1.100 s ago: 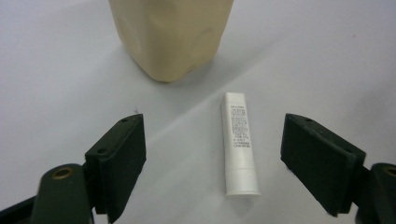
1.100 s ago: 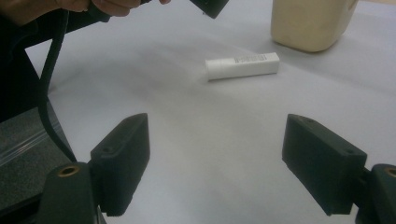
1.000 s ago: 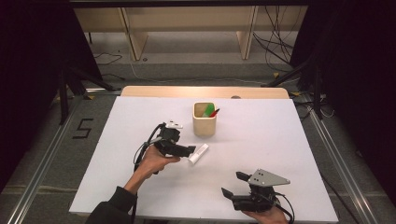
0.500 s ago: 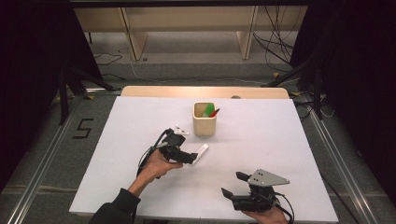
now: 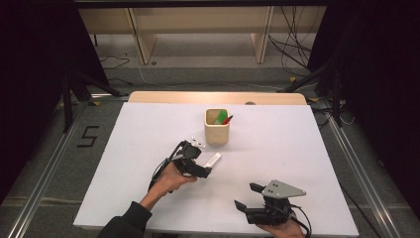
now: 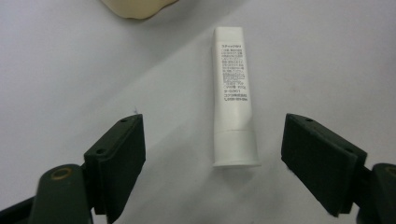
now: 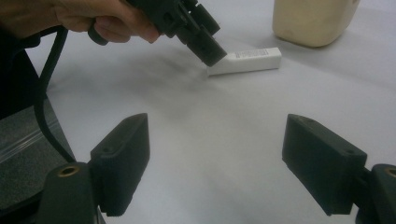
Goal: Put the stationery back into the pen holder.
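White and slim, the tube (image 6: 233, 100) lies flat on the white table (image 5: 307, 148), a little in front of the pale wooden cup (image 5: 217, 127) and apart from it. In the left gripper view it runs lengthwise, its cap end nearest the camera and its flat crimped end pointing toward the cup, with small printed text down its body. The left gripper (image 5: 204, 171) hangs low over the cap end, tilted down toward the table; its two black jaws stand spread to either side of the tube with bare table showing between each pad and the tube, so nothing is gripped. Those jaws have just been closing a little, with the tube lying in the gap but not yet pressed. The left hand (image 5: 171, 178) holds that gripper from behind, a dark sleeve reaching in from the table's near edge. In the cup stand a green thing and a red thing, which I cannot make out further. The right gripper (image 5: 245, 196) sits near the front edge of the table, well apart from the tube, held in the right hand (image 5: 280, 230); its jaws are spread wide with nothing between them, pointing across the table toward the tube and cup.
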`<state>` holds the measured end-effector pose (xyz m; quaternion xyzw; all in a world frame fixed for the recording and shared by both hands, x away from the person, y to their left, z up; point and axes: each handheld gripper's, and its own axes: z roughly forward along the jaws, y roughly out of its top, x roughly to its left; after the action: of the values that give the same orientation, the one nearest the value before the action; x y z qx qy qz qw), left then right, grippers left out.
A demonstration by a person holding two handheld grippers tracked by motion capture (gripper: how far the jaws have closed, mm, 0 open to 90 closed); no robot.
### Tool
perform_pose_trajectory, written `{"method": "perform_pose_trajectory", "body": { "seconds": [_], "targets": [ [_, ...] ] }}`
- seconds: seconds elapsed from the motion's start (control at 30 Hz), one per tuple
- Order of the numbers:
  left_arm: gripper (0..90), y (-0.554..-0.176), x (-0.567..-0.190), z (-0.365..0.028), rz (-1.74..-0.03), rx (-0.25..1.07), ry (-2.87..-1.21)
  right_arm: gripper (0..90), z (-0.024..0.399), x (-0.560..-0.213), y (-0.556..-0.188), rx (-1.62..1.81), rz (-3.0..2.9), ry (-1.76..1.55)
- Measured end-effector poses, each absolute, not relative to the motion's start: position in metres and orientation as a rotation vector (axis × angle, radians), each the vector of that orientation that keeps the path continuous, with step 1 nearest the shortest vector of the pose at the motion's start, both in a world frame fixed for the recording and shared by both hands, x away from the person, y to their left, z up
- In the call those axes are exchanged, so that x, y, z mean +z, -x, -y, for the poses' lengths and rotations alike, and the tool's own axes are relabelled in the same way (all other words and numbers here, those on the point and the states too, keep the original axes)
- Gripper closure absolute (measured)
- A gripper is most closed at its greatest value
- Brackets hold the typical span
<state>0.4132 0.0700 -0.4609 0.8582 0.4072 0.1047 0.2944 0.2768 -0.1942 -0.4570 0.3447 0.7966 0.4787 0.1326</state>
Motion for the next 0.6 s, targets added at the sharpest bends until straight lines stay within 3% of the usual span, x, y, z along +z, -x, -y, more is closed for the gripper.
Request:
{"method": "perform_pose_trajectory", "body": {
  "seconds": [0.6],
  "targets": [
    [43.5, -0.412, -0.474, -0.056, -1.068, 0.302, -2.326, 24.1, 0.193, -0.458, -0.277, 1.395, -2.311, -1.003]
  ]
}}
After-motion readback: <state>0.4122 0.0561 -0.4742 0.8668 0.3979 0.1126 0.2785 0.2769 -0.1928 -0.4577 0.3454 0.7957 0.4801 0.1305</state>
